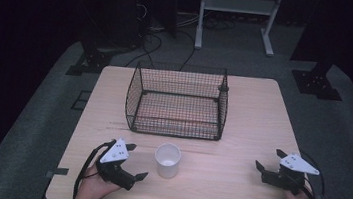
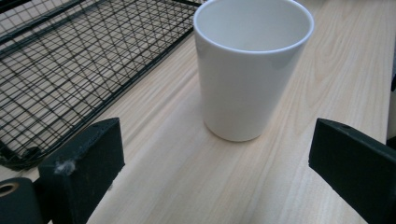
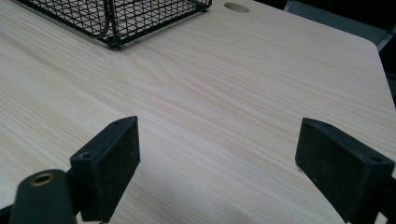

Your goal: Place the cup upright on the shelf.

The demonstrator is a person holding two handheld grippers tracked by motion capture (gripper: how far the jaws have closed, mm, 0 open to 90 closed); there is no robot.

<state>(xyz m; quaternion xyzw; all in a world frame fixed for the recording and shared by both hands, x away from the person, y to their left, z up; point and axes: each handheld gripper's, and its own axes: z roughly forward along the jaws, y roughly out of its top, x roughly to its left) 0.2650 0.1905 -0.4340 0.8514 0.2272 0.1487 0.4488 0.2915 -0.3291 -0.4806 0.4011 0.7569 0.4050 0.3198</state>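
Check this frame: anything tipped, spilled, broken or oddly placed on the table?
Nothing stands out. The white cup stands upright and empty before the wire basket, which sits squarely. Left gripper and right gripper are open.

no readable text, labels or numbers

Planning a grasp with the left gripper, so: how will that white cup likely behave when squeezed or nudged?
The white cup looks rigid and glossy, so the left gripper may slip on its smooth wall. It narrows toward the base and stands upright and empty, so a push near the rim would probably tip it. Tipped, it would likely roll in a curve on the table.
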